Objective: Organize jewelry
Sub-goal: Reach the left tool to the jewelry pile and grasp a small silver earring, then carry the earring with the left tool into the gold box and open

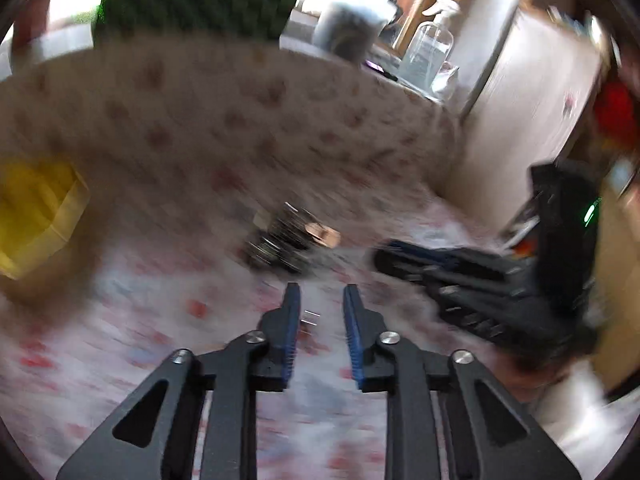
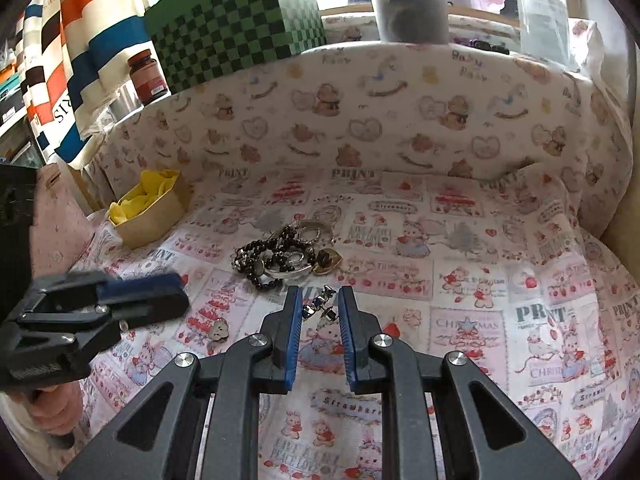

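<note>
A tangled pile of jewelry with black beads, silver rings and a gold piece lies mid-cloth; it shows blurred in the left wrist view. My right gripper is open, low over the cloth, with small silver earrings between its fingertips. A small heart charm lies to its left. My left gripper is open and empty, a thin silver piece lying between its fingers. It shows at the left in the right wrist view. A cardboard box with yellow lining stands at the back left.
The printed cloth rises into a padded back wall. Behind it stand a green checkered box, a brown jar, a grey mug and a clear pump bottle. The right gripper shows at the right.
</note>
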Tool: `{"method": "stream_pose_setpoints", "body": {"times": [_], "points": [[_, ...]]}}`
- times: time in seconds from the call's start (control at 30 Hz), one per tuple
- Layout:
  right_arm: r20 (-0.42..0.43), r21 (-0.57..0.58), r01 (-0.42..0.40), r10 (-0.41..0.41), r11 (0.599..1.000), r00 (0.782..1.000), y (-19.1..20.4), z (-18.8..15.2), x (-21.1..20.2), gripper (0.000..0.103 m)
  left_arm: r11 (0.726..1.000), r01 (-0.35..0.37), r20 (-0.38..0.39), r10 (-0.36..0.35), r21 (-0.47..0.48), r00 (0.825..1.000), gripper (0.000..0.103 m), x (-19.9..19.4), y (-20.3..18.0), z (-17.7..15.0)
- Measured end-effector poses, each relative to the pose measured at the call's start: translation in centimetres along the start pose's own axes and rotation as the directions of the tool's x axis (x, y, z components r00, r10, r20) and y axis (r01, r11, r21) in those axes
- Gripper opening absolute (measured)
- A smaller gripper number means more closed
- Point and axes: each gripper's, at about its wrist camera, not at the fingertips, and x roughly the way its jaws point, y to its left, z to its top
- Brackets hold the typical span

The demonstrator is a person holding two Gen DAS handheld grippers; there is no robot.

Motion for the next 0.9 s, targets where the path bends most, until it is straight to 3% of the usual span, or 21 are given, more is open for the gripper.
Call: {"method": "stream_pose_setpoints", "body": {"times": [0.03,0.13,0.27,0.37,0.53,0.6,0.77,0.9], "points": [[-0.007,-0.01,-0.003,0.003,1.0,1.0,0.2,-0.2,0.3,0.02,1.0,0.007,-0.01,-0.007,-0.018,1.0,0.017,0.3,-0.1,-0.1],[-0.02,-0.02,0.005,-0.006,1.0,1.0,0.6,-0.4,0.7,0.02,0.997,-0.071,-0.002,0.071,0.019,0.997,0.017,0.4,-0.8,-0.7],[-0.011,-0.029,0.006,-0.007,1.0,1.0,0.8,-0.5,0.6,0.02,0.998,-0.054,-0.056,0.056,0.034,0.997,0.017,1.4,-1.2,-1.1],[-0.015,-0.016,0.007,-0.007,1.0,1.0,0.6,-0.4,0.7,0.02,0.981,-0.155,-0.054,0.161,0.114,0.985,0.017,2.0,-2.0,-1.4],[-0.034,0.01,0.003,-0.003,1.0,0.999,-0.1,-0.3,1.0,0.02,0.964,-0.219,-0.059,0.23,0.152,0.971,0.017,2.9,-2.0,-1.6],[-0.035,0.007,0.005,-0.004,1.0,0.999,-0.1,-0.3,1.0,0.02,0.96,-0.225,-0.087,0.242,0.164,0.966,0.01,3.3,-2.1,-1.8],[-0.039,-0.004,0.017,-0.017,1.0,0.999,0.1,-0.3,1.1,0.02,0.966,-0.216,-0.089,0.23,0.146,0.969,0.009,3.2,-1.7,-1.6],[-0.03,0.024,0.026,-0.025,0.999,0.999,-0.4,-0.3,0.9,0.02,0.976,-0.2,-0.038,0.204,0.086,0.978,0.009,1.7,-0.9,-1.1]]}}
